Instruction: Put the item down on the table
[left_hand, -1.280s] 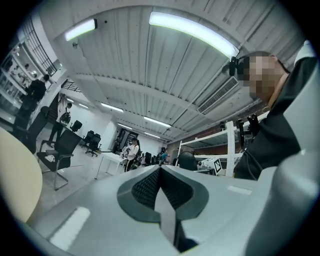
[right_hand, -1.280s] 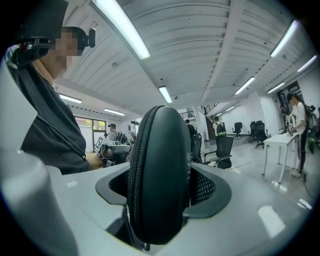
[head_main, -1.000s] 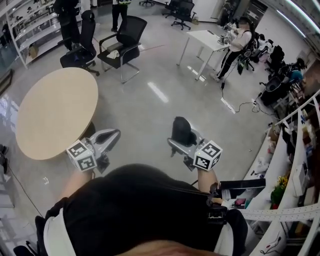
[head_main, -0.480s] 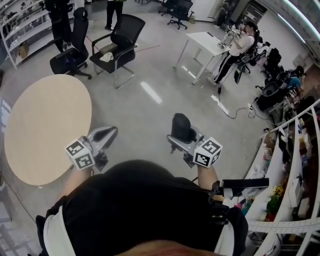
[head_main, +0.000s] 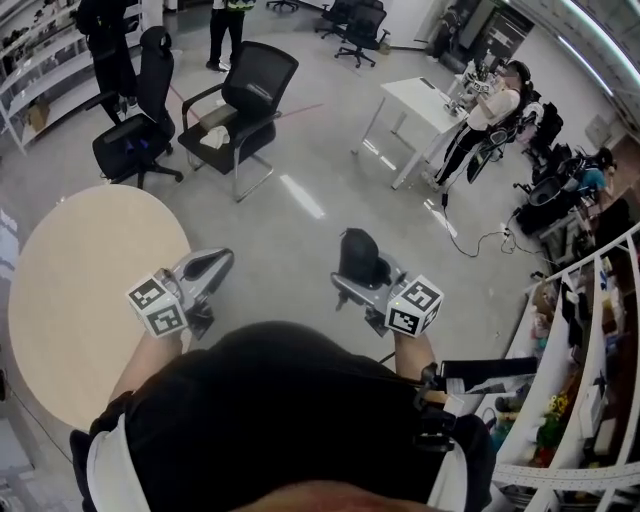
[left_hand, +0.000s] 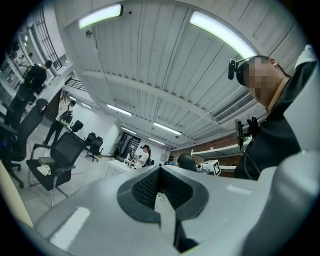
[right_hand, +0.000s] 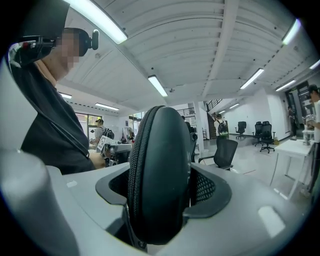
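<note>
nearing the round table (head_main: 80, 300), right tool (head_main: 352, 284) still gripping black case (head_main: 360, 256).

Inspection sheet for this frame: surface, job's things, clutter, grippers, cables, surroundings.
Surface: round tan table at left, top bare.
Job's things: black zippered case, upright in the right gripper, over the floor, not on the table.
Clutter: nothing seen.
Grippers: left gripper shut, empty; right gripper shut on the case.
Cables: cable across the floor, far right.
Surroundings: black chairs, white table, people, shelves.
</note>
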